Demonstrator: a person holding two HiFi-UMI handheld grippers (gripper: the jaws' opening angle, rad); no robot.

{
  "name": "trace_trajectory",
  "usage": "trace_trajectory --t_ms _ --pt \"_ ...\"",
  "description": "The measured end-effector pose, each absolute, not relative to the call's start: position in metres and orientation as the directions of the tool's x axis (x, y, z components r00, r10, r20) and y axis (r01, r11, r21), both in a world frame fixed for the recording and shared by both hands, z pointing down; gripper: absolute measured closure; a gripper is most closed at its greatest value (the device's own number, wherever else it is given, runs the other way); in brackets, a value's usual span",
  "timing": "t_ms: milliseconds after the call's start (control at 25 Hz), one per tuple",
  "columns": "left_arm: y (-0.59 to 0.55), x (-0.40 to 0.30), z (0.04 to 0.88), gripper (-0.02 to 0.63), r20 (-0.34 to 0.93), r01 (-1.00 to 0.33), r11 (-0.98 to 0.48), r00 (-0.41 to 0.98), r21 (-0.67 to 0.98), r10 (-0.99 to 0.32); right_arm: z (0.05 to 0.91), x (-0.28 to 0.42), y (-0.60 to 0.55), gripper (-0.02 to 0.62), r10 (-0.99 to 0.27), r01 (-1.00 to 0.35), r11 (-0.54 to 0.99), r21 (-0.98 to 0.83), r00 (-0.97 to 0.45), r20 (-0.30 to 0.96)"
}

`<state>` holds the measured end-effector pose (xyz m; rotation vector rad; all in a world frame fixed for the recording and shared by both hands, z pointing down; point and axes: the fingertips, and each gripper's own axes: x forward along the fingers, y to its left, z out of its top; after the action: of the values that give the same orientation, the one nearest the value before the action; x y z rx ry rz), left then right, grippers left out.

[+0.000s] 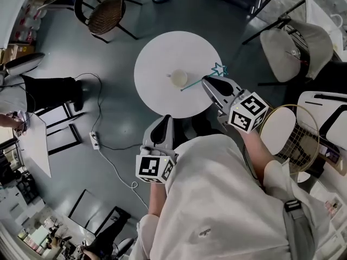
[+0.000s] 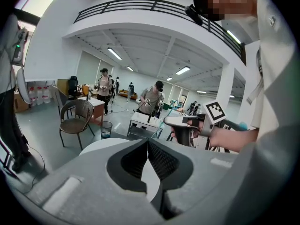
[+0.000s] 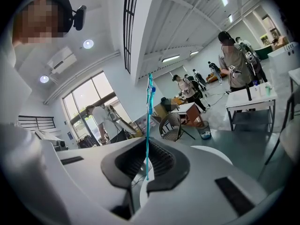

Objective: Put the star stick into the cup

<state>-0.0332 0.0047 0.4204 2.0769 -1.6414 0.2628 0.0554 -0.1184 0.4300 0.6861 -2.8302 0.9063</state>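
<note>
Round white desk [image 1: 162, 93] sits centre. A wicker chair [image 1: 105, 7] and a grey chair [image 1: 295, 47] stand well apart from it. Left claw [image 1: 165, 119] is at the desk's near edge, pads pressed together on nothing. Right claw [image 1: 206, 81] is over the desk's right side, clenched on the star stick [image 1: 194, 83]. Cup [image 1: 179, 78] is near mid-desk. The stick's plain end is just beside it, with the star end off to the right. Only the head view shows the cup. Only the right gripper view shows the pads biting the shaft.
</note>
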Motion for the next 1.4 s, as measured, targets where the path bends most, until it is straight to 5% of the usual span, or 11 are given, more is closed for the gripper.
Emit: trace_trajectory --t_ms 1400 --pt "-0.023 -0.086 0.436 0.595 0.452 -0.937 -0.220 0.326 0.273 -0.830 0.542 0.001 -0.161 0.571 -0.454 -0.597 0.633 -0.493 -0.802 0.388"
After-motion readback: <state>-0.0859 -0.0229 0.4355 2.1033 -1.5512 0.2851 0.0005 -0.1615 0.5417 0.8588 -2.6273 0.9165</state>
